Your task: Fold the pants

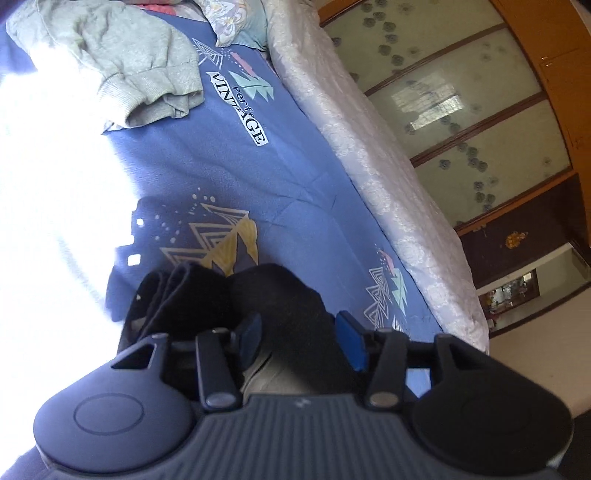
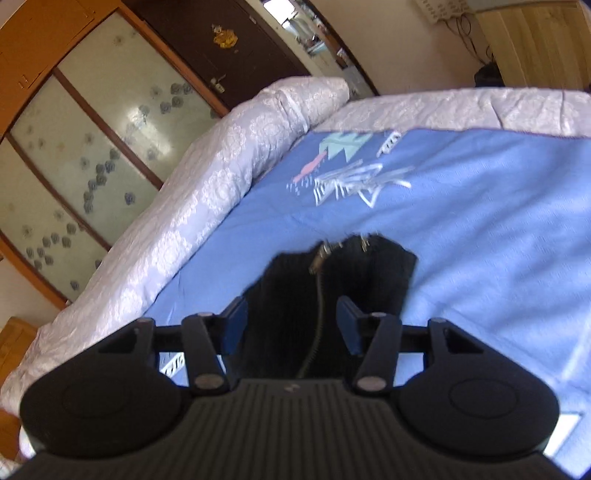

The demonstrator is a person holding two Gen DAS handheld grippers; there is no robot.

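Black pants lie bunched on a blue printed bedspread. In the left wrist view my left gripper is open, its blue pads either side of a raised fold of the black cloth. In the right wrist view the pants show a ribbed black end with a drawstring and metal tips. My right gripper is open, with its fingers straddling that cloth. I cannot tell whether the pads touch the fabric.
A crumpled grey-green sweatshirt lies on the bedspread at the far left, beside a floral pillow. A white quilted mattress edge borders the bed. A wardrobe with frosted flowered panels stands beyond. Strong sunlight whitens the left side.
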